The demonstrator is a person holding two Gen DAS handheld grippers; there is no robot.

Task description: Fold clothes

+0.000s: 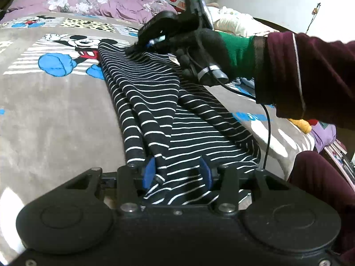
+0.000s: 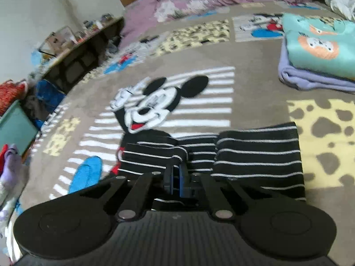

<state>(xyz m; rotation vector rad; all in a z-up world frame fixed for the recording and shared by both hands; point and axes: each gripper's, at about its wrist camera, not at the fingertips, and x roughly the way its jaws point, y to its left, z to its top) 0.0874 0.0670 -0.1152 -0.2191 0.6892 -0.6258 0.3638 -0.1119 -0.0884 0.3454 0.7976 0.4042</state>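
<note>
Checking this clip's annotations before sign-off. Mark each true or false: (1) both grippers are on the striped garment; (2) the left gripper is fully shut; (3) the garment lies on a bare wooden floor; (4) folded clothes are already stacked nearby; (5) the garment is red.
1. True. The left gripper and the right gripper are both at the black-and-white striped garment.
2. False. Its blue pads stand apart, with fabric between them.
3. False. It lies on a Mickey Mouse blanket.
4. True. A teal folded top sits on a lavender one.
5. False. It is black with thin white stripes.
</note>
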